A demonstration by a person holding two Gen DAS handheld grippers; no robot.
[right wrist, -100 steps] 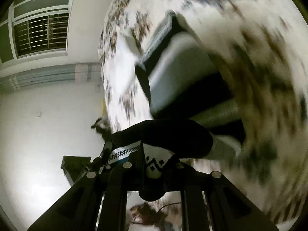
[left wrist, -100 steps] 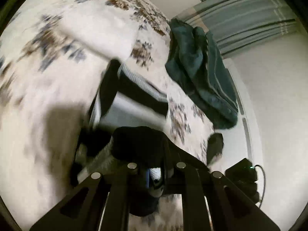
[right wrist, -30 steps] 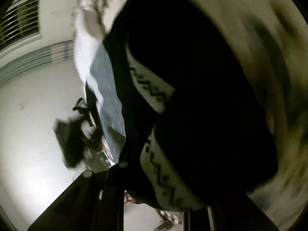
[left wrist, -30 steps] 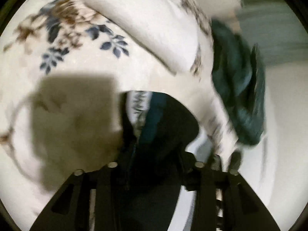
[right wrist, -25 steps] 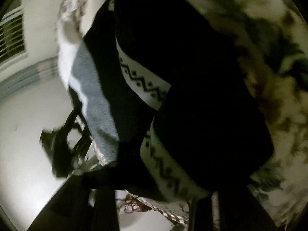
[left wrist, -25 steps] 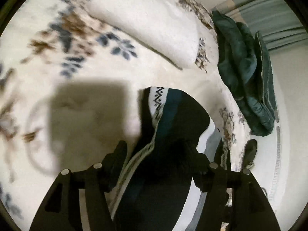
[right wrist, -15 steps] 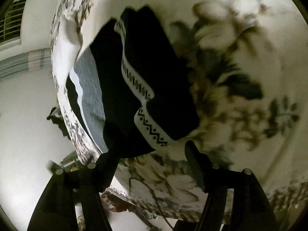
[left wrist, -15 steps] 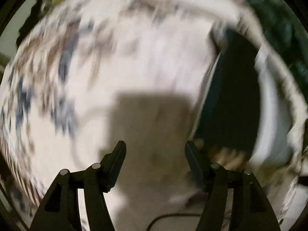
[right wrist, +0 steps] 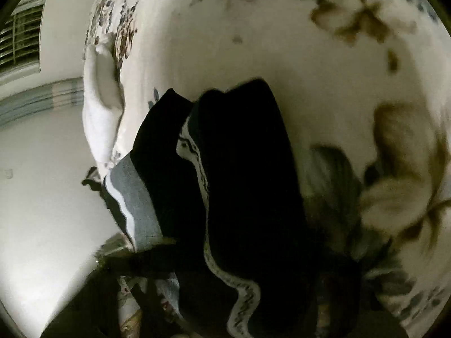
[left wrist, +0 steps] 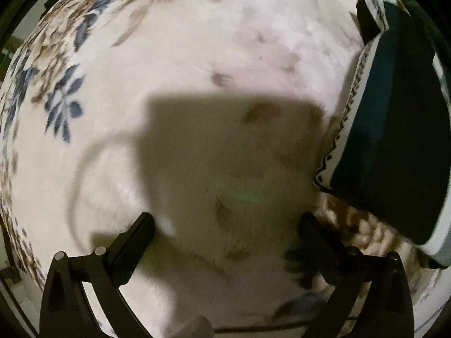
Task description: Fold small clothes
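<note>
The dark garment (left wrist: pixel 394 112) with white zigzag trim and a grey panel lies on the floral blanket (left wrist: pixel 197 42), at the right edge of the left wrist view. My left gripper (left wrist: pixel 227 225) points straight down at bare blanket to the left of it. Its jaws are opening wide and nothing is between them. In the right wrist view the garment (right wrist: pixel 248 155) fills the middle and runs down into my right gripper (right wrist: pixel 225 253). That gripper's fingers are dark and blurred; it looks shut on the garment's near edge.
The blanket (right wrist: pixel 282 28) spreads around the garment, with a white raised fold (right wrist: pixel 98 112) at its far left edge. Beyond that edge is a pale wall (right wrist: pixel 42 197). A thin dark cable (left wrist: pixel 282 330) runs along the bottom of the left wrist view.
The left gripper let go of the garment, swung left over bare blanket and opened wide. The right gripper opened and drew back half a second ago, then came in close onto the garment again.
</note>
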